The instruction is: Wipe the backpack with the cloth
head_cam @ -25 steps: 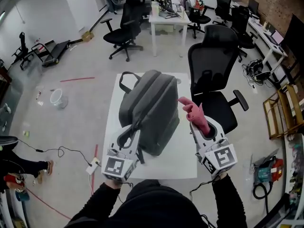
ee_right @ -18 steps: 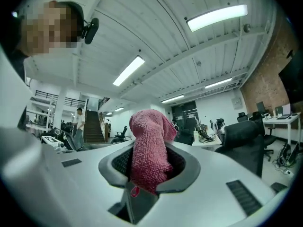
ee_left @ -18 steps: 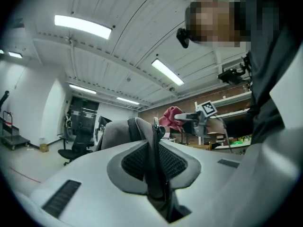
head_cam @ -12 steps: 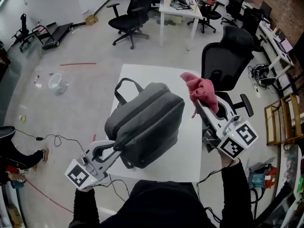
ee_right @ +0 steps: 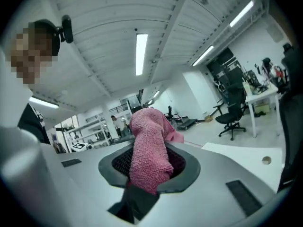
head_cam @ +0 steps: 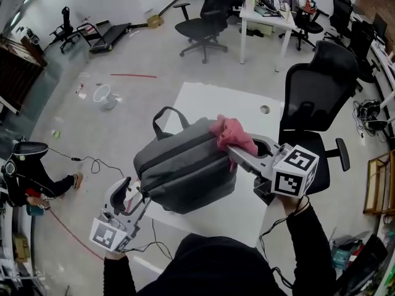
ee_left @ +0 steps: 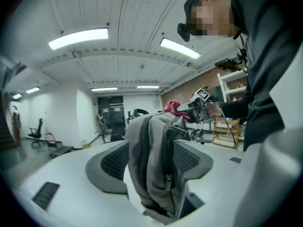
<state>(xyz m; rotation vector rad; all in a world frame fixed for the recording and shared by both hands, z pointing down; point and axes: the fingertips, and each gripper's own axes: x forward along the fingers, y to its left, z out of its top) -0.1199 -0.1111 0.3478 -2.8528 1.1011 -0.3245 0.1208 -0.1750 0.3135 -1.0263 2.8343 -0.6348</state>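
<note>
Currently the backpack (head_cam: 185, 171) lies on its side on the white counter (head_cam: 210, 100), at the near left part, with its handle (head_cam: 163, 119) pointing toward the far left.

Left tool (head_cam: 131, 191): positioned at the near left corner of the backpack. Its jaws have just been opening and stand wide apart. A fold of grey backpack fabric with a zip (ee_left: 167, 178) stands between them, but in the left gripper view a gap shows beside the left pad, so the fold is not clamped.

Right tool (head_cam: 236, 152): closed on the pink cloth (head_cam: 231, 134). In the right gripper view the cloth is pinched between both pads and bunches upward past the jaw tips. In the head view the cloth touches the top right edge of the backpack, and the tool reaches in from the right, roughly level.

A black chair (head_cam: 321, 85) stands just beside the right edge of the counter.
</note>
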